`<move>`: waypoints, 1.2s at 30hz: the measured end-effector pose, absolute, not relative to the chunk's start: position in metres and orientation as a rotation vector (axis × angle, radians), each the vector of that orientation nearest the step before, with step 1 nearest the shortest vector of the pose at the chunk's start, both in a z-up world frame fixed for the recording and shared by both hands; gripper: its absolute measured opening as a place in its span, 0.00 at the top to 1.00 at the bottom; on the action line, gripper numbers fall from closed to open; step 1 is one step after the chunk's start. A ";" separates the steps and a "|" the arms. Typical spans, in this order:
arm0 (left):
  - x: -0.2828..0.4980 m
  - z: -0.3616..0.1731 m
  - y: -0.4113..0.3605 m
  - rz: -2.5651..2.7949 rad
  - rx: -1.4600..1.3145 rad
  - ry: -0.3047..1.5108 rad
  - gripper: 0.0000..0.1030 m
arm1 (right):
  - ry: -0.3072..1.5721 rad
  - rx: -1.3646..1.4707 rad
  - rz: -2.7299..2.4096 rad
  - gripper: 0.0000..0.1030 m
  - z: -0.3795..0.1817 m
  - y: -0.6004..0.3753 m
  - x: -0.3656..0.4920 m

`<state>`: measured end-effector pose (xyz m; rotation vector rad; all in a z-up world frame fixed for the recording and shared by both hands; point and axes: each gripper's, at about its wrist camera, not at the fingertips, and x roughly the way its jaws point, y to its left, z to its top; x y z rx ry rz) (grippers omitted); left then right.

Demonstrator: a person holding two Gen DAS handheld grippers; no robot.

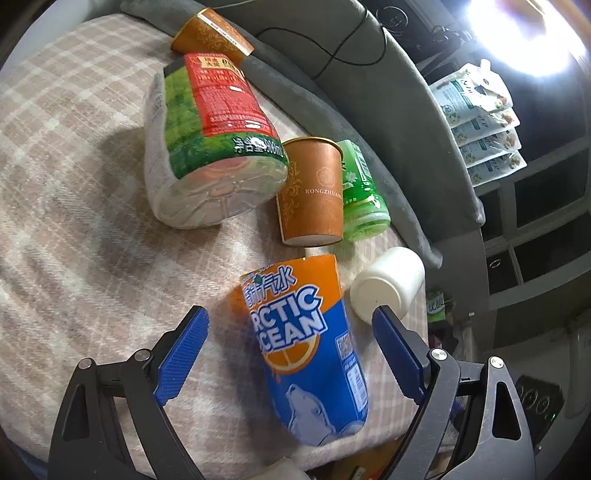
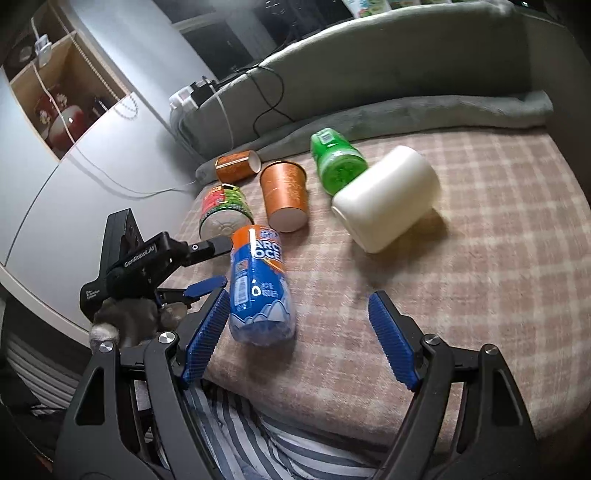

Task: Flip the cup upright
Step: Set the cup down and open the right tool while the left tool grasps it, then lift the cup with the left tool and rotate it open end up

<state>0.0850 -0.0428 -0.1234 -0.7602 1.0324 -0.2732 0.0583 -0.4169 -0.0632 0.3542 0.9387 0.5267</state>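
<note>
Several cups lie on their sides on a checked cloth [image 1: 74, 184]. A blue and orange Arctic Ocean cup [image 1: 308, 347] lies between the open fingers of my left gripper [image 1: 291, 314], not gripped; it also shows in the right wrist view [image 2: 258, 284]. A white cup [image 1: 388, 286] lies beside it, large in the right wrist view [image 2: 386, 197]. A brown paper cup [image 1: 312, 192] lies further off, also seen in the right wrist view [image 2: 286, 195]. My right gripper [image 2: 297, 299] is open and empty above the cloth's front edge. The left gripper [image 2: 207, 266] reaches the blue cup there.
A large red and green cup [image 1: 214, 140], a green cup [image 1: 364, 192] and a second brown cup [image 1: 212, 33] lie on the cloth. A grey blanket [image 1: 295, 85] and padded backrest [image 2: 369, 62] with cables run along the far side. Shelves [image 1: 535, 203] stand beyond.
</note>
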 end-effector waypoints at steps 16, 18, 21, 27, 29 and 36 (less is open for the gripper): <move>0.103 -0.142 -0.054 -0.292 -0.758 1.086 0.36 | 0.932 0.367 0.457 0.22 -0.075 -0.432 0.059; 0.102 -0.140 -0.056 -0.304 -0.740 1.079 0.36 | 0.932 0.373 0.453 0.22 -0.077 -0.434 0.060; 0.101 -0.135 -0.060 -0.307 -0.713 1.065 0.37 | 0.929 0.377 0.447 0.22 -0.077 -0.436 0.060; 0.095 -0.120 -0.066 -0.320 -0.645 1.009 0.37 | 0.920 0.375 0.433 0.22 -0.076 -0.439 0.058; 0.092 -0.113 -0.069 -0.323 -0.615 0.986 0.37 | 0.920 0.380 0.431 0.22 -0.077 -0.440 0.058; 0.089 -0.095 -0.075 -0.314 -0.495 0.902 0.38 | 0.913 0.385 0.424 0.22 -0.076 -0.442 0.056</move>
